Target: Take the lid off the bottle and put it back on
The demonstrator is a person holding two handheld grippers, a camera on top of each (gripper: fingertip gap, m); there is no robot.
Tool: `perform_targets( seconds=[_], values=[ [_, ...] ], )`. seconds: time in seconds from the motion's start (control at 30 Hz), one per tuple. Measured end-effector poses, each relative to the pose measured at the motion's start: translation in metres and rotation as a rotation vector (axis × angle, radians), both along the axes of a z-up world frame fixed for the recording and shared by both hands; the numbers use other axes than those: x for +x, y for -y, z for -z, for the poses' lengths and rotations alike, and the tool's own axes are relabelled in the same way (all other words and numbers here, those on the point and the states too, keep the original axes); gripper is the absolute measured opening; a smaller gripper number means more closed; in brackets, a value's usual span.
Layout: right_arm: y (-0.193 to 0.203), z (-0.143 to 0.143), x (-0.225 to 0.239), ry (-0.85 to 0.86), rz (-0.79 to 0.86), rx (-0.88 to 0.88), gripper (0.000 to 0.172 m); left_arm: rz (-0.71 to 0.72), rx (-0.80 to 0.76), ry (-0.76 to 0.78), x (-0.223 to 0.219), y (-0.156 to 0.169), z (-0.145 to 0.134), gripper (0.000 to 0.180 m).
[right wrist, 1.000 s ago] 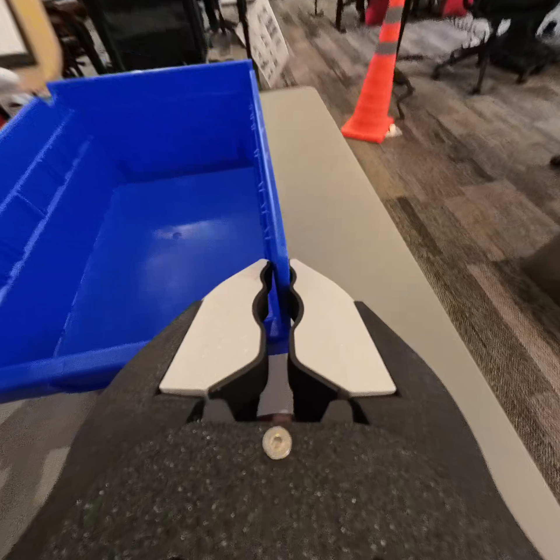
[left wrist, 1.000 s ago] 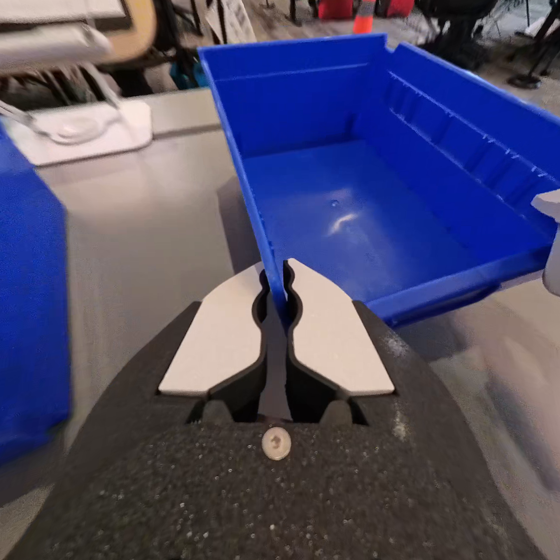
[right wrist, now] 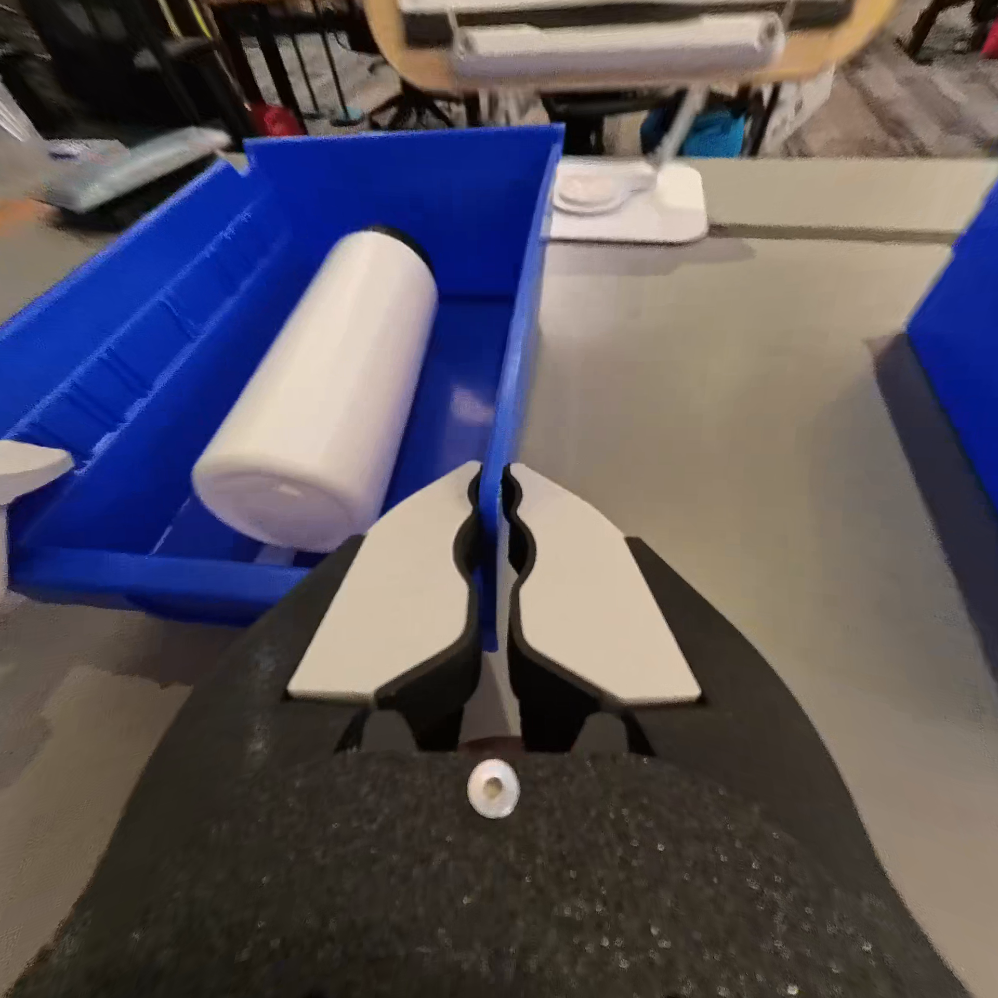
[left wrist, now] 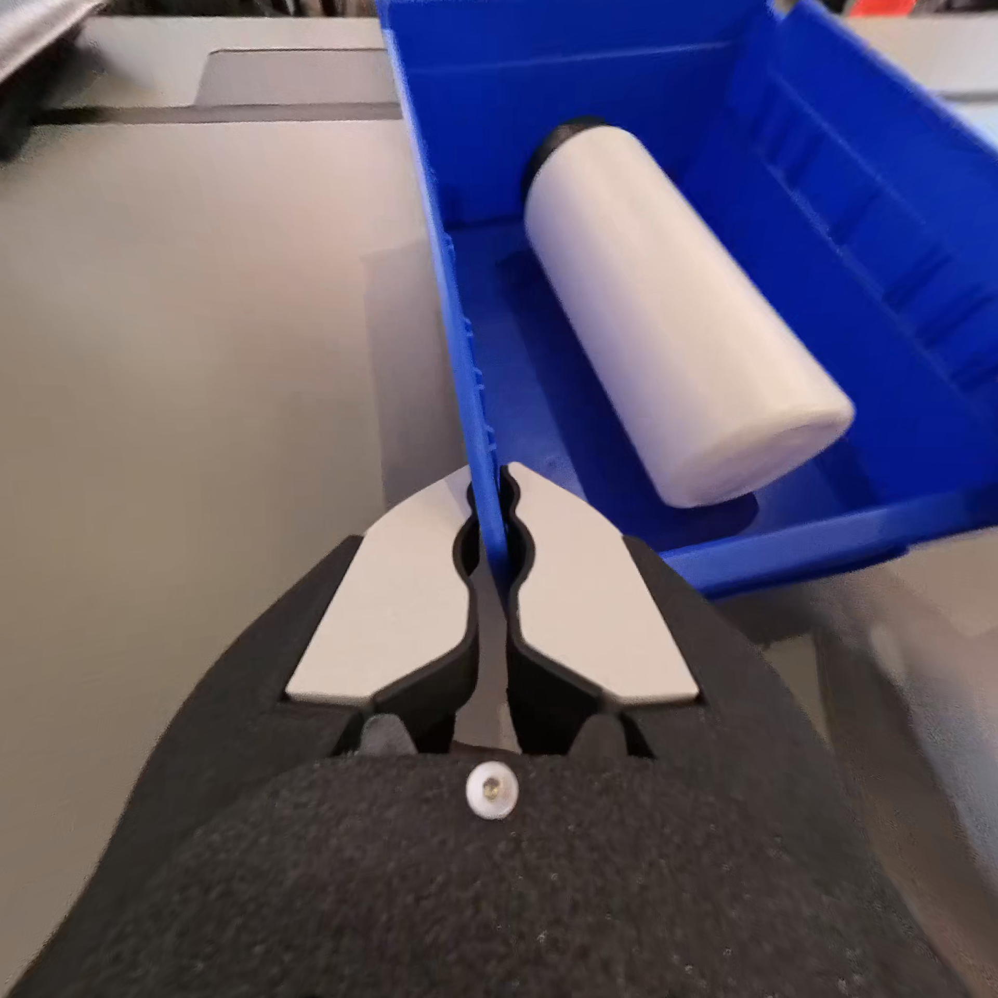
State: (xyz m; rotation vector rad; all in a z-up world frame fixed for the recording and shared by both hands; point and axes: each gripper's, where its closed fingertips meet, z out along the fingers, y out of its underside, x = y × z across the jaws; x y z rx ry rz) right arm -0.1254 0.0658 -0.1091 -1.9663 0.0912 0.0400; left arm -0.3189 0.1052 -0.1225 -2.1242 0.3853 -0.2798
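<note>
Clearly both my grippers, left (left wrist: 489, 486) and right (right wrist: 491, 480), pinch the bin's (left wrist: 675, 561) side walls. Its bottle (left wrist: 669, 302) looks smooth, rigid and roll-prone; I'd clamp mid-body, then take the dark lid (left wrist: 556, 137).

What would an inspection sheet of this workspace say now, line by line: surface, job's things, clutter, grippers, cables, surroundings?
Surface: grey table, bare beside the bin.
Job's things: white bottle lying on its side in the blue bin, dark lid on, at the far end.
Clutter: second blue bin; white stand base.
Grippers: left gripper shut on the bin's left wall; right gripper shut on its right wall.
Cables: nothing seen.
Surroundings: blurred furniture, carpet.
</note>
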Motion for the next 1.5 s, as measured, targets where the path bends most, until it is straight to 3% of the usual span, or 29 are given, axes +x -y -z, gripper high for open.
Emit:
perform_targets(
  seconds=[0.13, 0.3, 0.43, 0.63, 0.67, 0.7, 0.77, 0.8, 0.83, 0.9, 0.97, 1.07, 1.2, 1.33, 1.4, 1.5],
  values=[
    [-0.026, -0.022, -0.07, 0.047, -0.04, 0.074, 0.005, -0.049, 0.057, 0.0, -0.07, -0.03, -0.018, 0.002],
    [-0.061, -0.007, -0.141, 0.048, -0.076, 0.065, 0.006, -0.031, 0.094, -0.102, -0.137, -0.065, -0.024, 0.003],
    [-0.076, 0.02, -0.17, -0.01, -0.133, 0.0, 0.01, -0.065, 0.014, -0.092, -0.161, -0.082, 0.012, 0.005],
    [-0.079, 0.019, -0.174, 0.028, -0.175, 0.027, 0.012, -0.072, 0.041, -0.026, -0.162, -0.084, 0.01, 0.003],
    [-0.077, 0.018, -0.173, 0.024, -0.198, 0.011, 0.015, -0.071, 0.038, -0.01, -0.161, -0.082, 0.009, 0.013],
    [-0.074, 0.014, -0.167, 0.019, -0.206, 0.008, 0.027, -0.076, 0.036, 0.011, -0.16, -0.078, 0.004, 0.036],
    [-0.058, 0.001, -0.146, 0.017, -0.237, 0.021, 0.062, -0.089, 0.074, 0.064, -0.158, -0.065, -0.02, 0.064],
    [-0.046, -0.007, -0.132, 0.003, -0.261, 0.039, 0.067, -0.09, 0.123, 0.094, -0.155, -0.055, -0.041, 0.074],
    [-0.032, -0.016, -0.115, -0.018, -0.281, 0.058, 0.058, -0.084, 0.179, 0.123, -0.15, -0.044, -0.063, 0.075],
    [-0.006, -0.032, -0.08, -0.072, -0.343, 0.077, 0.066, -0.054, 0.249, 0.182, -0.13, -0.019, -0.099, 0.071],
    [0.019, -0.046, -0.046, -0.149, -0.396, 0.08, 0.063, 0.005, 0.223, 0.19, -0.097, 0.006, -0.107, 0.068],
    [0.059, -0.057, 0.002, -0.186, -0.489, 0.143, 0.059, 0.122, 0.077, 0.209, -0.044, 0.045, -0.08, 0.071],
    [0.093, -0.036, 0.076, -0.111, -0.407, 0.206, 0.064, 0.253, -0.047, 0.375, 0.019, 0.081, -0.033, 0.069],
    [0.114, -0.016, 0.118, -0.099, -0.329, 0.227, 0.062, 0.321, -0.074, 0.262, 0.039, 0.097, 0.02, 0.064],
    [0.112, -0.02, 0.136, -0.084, -0.292, 0.227, 0.06, 0.342, -0.086, 0.23, 0.042, 0.096, 0.03, 0.064],
    [0.11, -0.022, 0.157, -0.093, -0.232, 0.244, 0.056, 0.354, -0.095, 0.295, 0.046, 0.092, 0.023, 0.064]
  ],
)
